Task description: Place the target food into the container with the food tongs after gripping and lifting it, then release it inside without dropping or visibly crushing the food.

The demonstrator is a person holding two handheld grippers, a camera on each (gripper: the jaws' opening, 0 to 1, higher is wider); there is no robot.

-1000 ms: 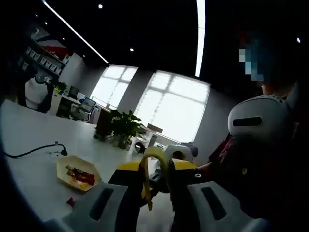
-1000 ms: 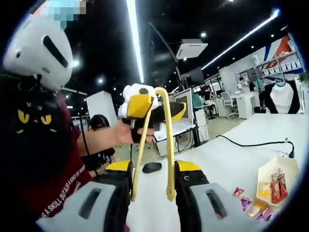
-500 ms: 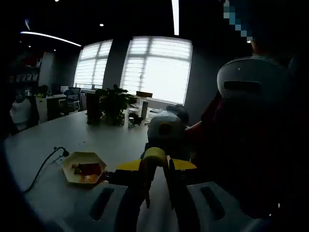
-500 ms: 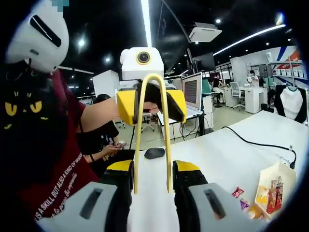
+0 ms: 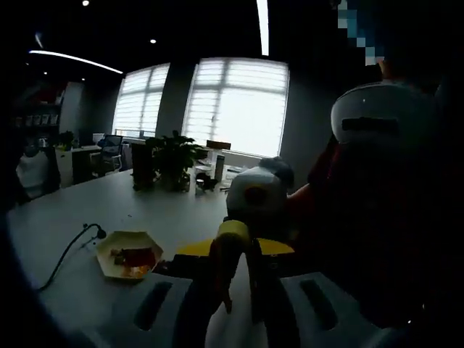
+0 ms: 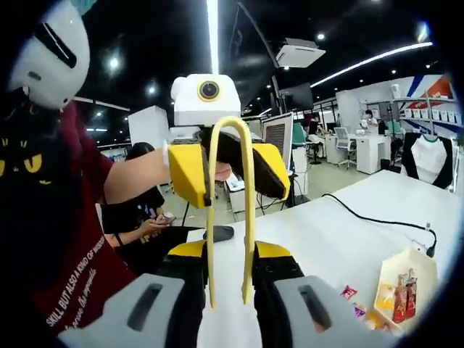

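In the left gripper view we see a black cable [image 5: 67,250] trailing across the white table [image 5: 145,210] on the left, and just right of its end the hexagonal container [image 5: 129,254] with red and yellow snack packets [image 5: 135,257] in it; a potted plant [image 5: 172,156] stands far behind at the windows. Right of the container, our left gripper [image 5: 239,308] is clamped on the yellow food tongs [image 5: 230,254], jaws pressed against the tong arms, and the other gripper faces it just beyond. In the right gripper view a person in a dark red shirt [image 6: 69,268] is on the left, then our right gripper [image 6: 228,290] is also closed on the food tongs [image 6: 230,203], whose bend reaches the left gripper [image 6: 225,170] opposite. A black mouse [image 6: 220,233] lies behind, and the container [image 6: 402,283] sits far right, loose packets [image 6: 351,301] beside it
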